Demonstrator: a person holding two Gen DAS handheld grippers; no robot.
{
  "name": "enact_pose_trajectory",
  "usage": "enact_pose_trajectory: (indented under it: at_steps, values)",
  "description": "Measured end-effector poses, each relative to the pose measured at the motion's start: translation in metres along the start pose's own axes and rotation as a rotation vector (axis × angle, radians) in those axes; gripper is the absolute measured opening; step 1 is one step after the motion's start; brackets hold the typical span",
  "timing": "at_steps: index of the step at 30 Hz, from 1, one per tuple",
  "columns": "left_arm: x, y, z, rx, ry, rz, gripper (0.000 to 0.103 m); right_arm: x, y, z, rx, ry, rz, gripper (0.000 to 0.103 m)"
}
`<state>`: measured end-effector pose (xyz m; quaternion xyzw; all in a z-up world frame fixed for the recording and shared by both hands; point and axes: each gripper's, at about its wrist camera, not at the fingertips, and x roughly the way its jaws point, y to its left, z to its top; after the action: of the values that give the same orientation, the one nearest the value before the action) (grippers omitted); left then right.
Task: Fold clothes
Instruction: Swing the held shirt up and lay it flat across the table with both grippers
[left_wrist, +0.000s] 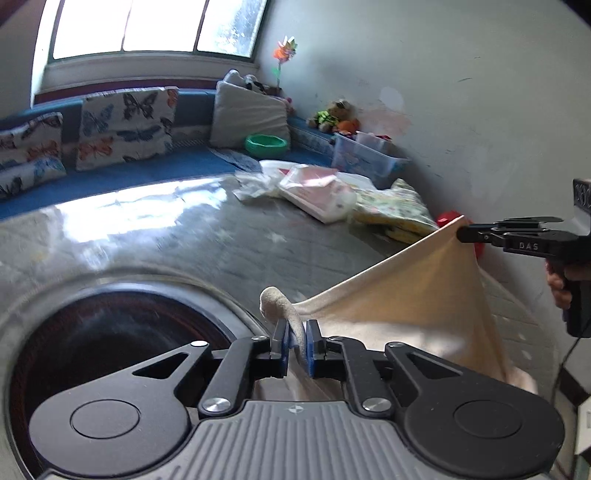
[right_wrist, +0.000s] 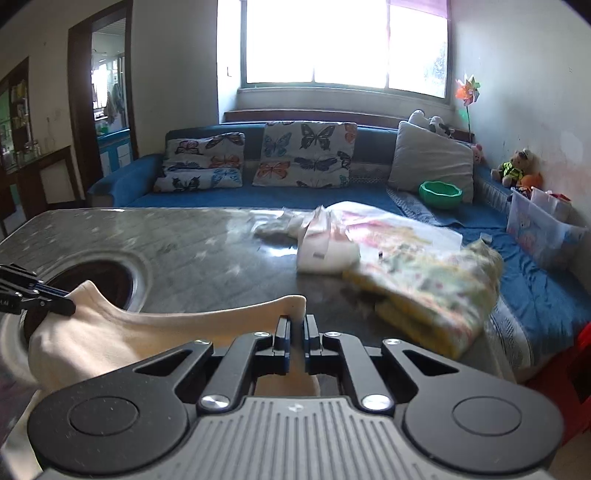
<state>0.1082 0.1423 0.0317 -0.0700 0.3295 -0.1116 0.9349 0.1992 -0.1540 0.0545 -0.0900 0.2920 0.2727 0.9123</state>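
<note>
A cream garment (left_wrist: 417, 295) hangs stretched between both grippers above the grey table (left_wrist: 207, 243). My left gripper (left_wrist: 297, 345) is shut on one corner of it, and a rolled hem pokes up past the blue pads. In the left wrist view the right gripper (left_wrist: 461, 233) pinches the other corner at the right, a hand on its handle. In the right wrist view my right gripper (right_wrist: 297, 332) is shut on the cream garment (right_wrist: 147, 332), and the left gripper (right_wrist: 68, 308) grips its far end at the left.
A dark round opening (left_wrist: 110, 354) is set in the table by the left gripper. Folded clothes lie at the table's far side: a pink and white piece (right_wrist: 328, 243) and a yellow floral one (right_wrist: 432, 295). A blue sofa (right_wrist: 258, 195) with cushions, a green bowl (right_wrist: 441, 194) and a plastic box (right_wrist: 543, 229) stand behind.
</note>
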Motion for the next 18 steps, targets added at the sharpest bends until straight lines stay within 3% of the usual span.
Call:
enact_pose_trajectory:
  at_steps: [5, 9, 15, 18]
  values:
    - [0.04, 0.017, 0.016, 0.019, -0.004, 0.125, 0.009, 0.047, 0.001, 0.014, -0.021, 0.035, -0.042, 0.005]
    - [0.07, 0.035, 0.017, -0.028, 0.041, 0.176, 0.01, 0.083, -0.003, 0.012, 0.005, 0.096, -0.078, 0.006]
    - [0.069, 0.04, 0.01, -0.046, 0.067, 0.195, 0.022, 0.09, -0.002, -0.001, 0.001, 0.145, -0.056, 0.016]
    - [0.051, 0.024, 0.007, -0.019, 0.054, 0.145, 0.023, 0.07, 0.008, -0.008, -0.041, 0.141, -0.014, 0.019]
